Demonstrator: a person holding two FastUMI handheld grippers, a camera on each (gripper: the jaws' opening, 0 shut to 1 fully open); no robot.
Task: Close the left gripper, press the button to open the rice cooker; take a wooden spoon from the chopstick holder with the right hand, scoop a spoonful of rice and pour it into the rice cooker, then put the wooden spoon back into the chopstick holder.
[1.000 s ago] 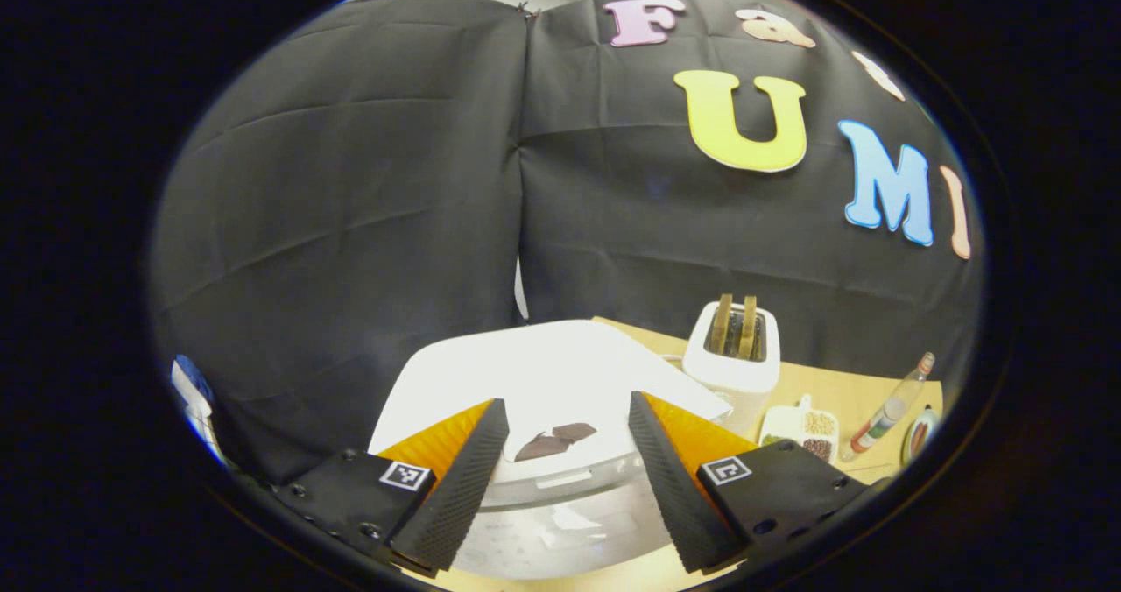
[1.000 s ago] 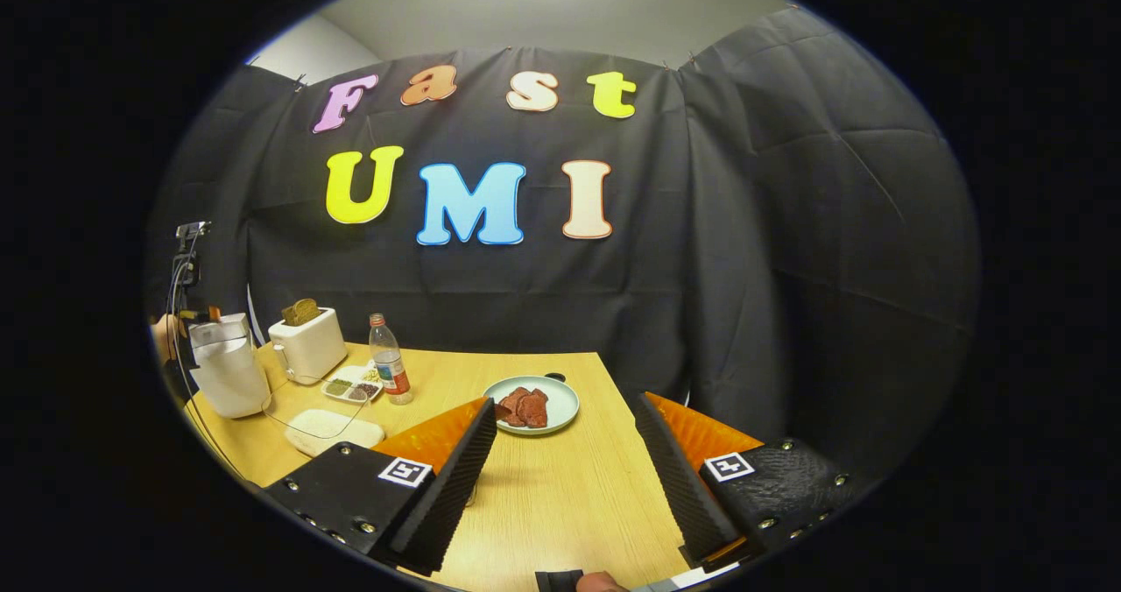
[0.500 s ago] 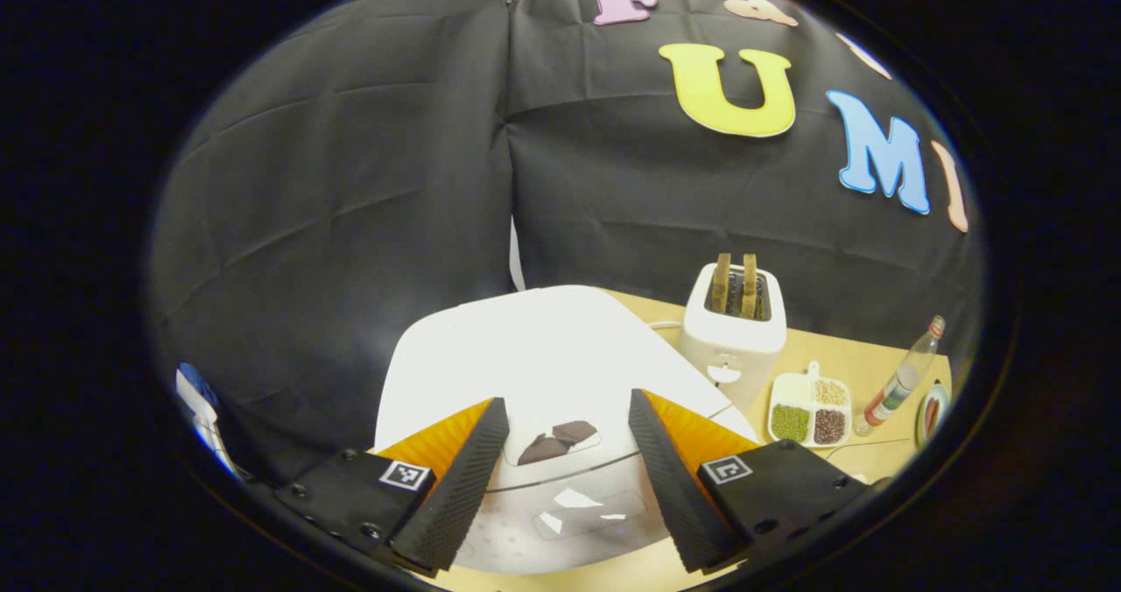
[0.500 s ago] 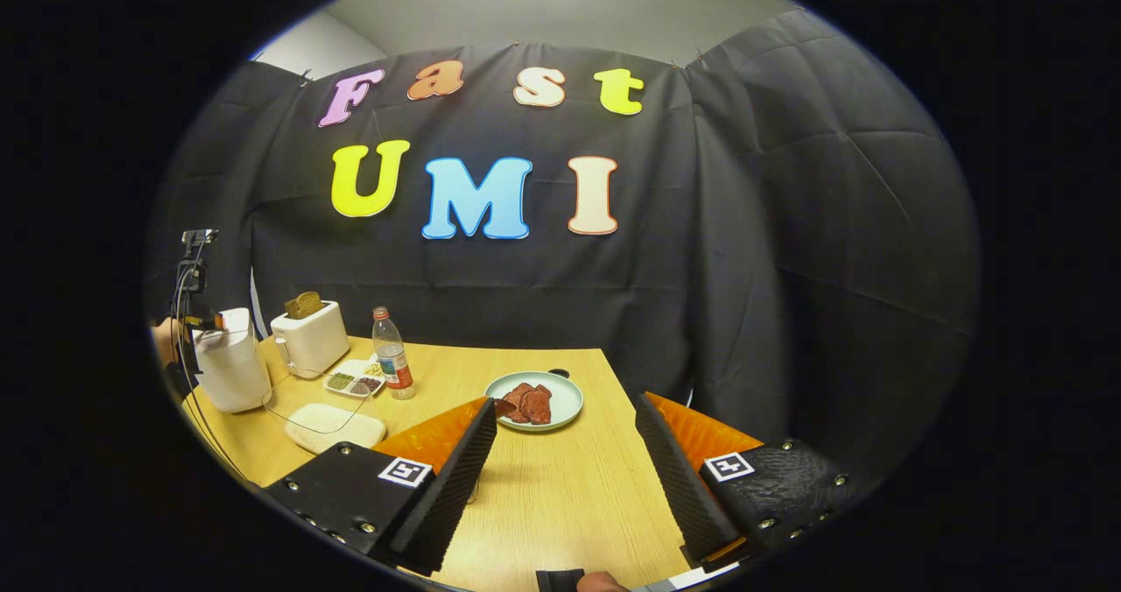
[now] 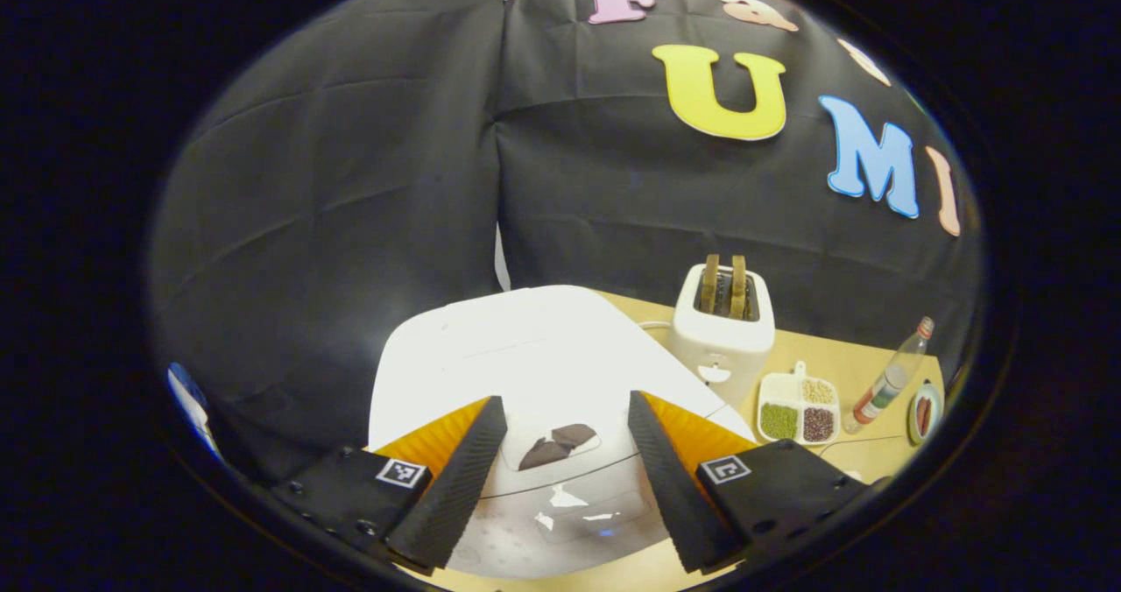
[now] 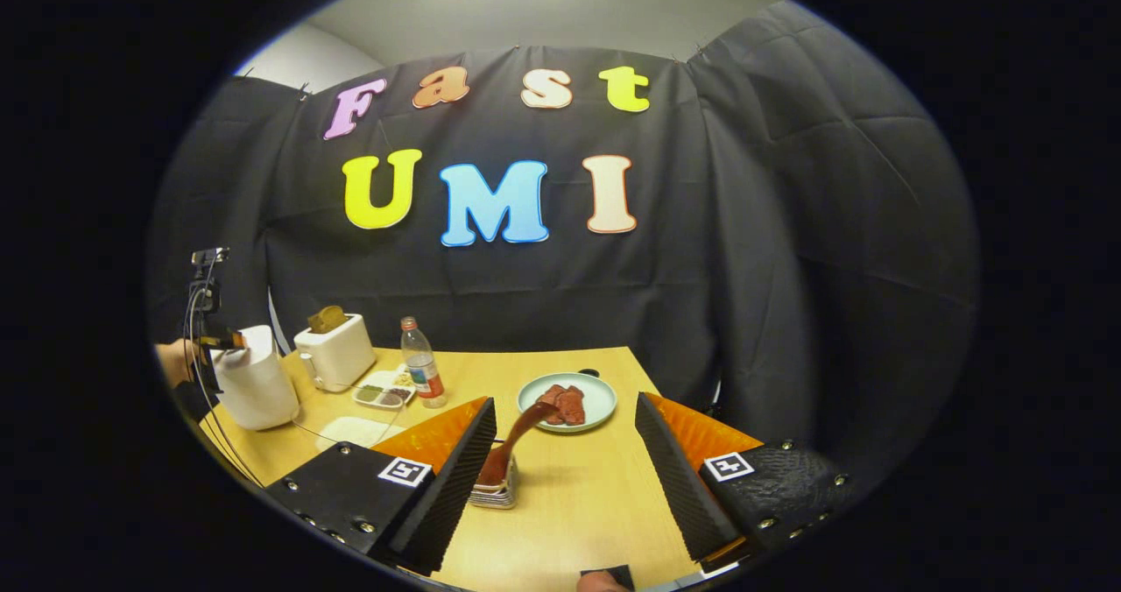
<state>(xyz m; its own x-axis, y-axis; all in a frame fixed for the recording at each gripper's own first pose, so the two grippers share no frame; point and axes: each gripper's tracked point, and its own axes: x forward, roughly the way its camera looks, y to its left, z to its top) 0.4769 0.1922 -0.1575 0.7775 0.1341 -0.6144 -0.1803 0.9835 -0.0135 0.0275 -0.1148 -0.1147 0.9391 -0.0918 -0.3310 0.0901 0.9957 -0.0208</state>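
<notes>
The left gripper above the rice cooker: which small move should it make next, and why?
Probably close the jaws first. The left gripper hangs over the white rice cooker with its jaws wide apart, and the lid looks shut. The task wants a closed gripper to press the button, likely the dark patch between the fingers. The right gripper is open too, with nothing in it.

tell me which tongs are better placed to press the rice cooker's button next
Left. The left tongs hang right over the closed rice cooker, though open. The right tongs sit across the table by the wooden spoon.
</notes>
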